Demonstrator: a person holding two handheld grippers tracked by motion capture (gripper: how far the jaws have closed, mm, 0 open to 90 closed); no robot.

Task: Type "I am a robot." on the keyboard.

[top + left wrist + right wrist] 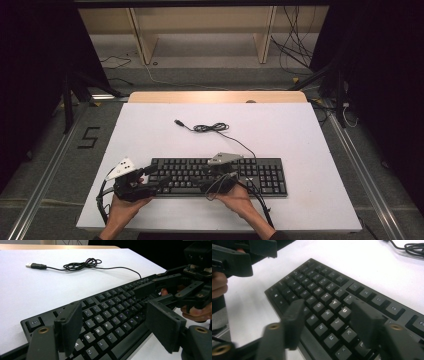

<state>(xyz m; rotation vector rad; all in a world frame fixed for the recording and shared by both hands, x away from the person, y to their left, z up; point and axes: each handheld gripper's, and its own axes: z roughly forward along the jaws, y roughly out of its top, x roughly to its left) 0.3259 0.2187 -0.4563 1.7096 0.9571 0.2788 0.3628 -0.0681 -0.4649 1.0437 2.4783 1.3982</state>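
A black keyboard (265, 176) lies along the near side of the white table top (150, 130). Its thin cable (210, 128) runs back to a loose coil and ends in a USB plug (178, 122) lying free. My left gripper (155, 175) hovers over the keyboard's left end, jaws open above the letter keys (110, 312) with nothing between them. My right gripper (207, 173) is over the keyboard's middle, also open, with keys (324, 287) showing in the gap. In the left gripper view, the right gripper (147, 296) faces the left gripper (113, 307) a short way off.
The coiled cable (82, 265) and plug (35, 265) lie on the white surface behind the keyboard. A wooden strip (215, 96) borders the table's far edge. Beyond it are a floor with loose wires and a light wooden frame.
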